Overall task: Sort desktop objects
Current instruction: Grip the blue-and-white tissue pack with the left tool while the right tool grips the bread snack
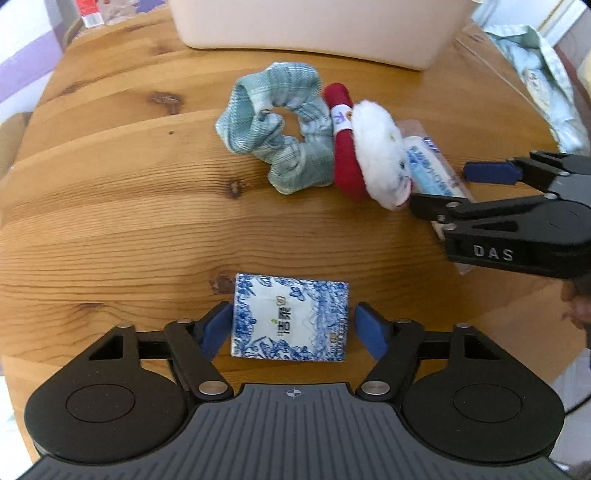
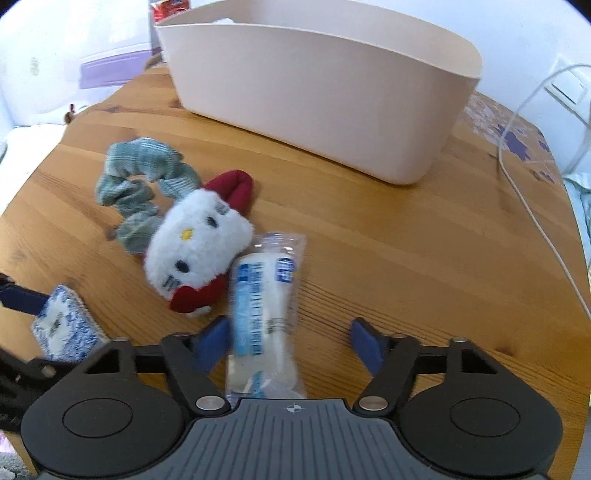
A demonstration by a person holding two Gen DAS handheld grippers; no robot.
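Wooden table [image 1: 110, 221]: landmark beige bin [image 2: 332, 110] at the far edge. Blue-patterned tissue pack [image 1: 290, 321], nearest side from bin, sits between spread left gripper [image 1: 291, 326] fingers; close squarely on its short edges. Right gripper [image 2: 290, 345], also spread, straddles wrapped roll [image 2: 262, 314]; centre it first.

Rounded knotty pine tabletop [image 1: 110, 192] of glued honey-coloured planks, grain running crosswise, dark knots scattered about. Lit by soft daylight, brightest toward the white wall [image 2: 406, 22] behind. Fixed to that wall at the right, a white switch plate [image 2: 567, 86], with a thin white cable [image 2: 532, 218] trailing down across the table edge. Draped at the far right corner, a translucent mat printed with purple flowers [image 2: 513, 142]. Off to the left, pale furniture with lilac bands [image 1: 22, 62]. Beyond the right rim, crumpled pale green patterned fabric [image 1: 543, 77].
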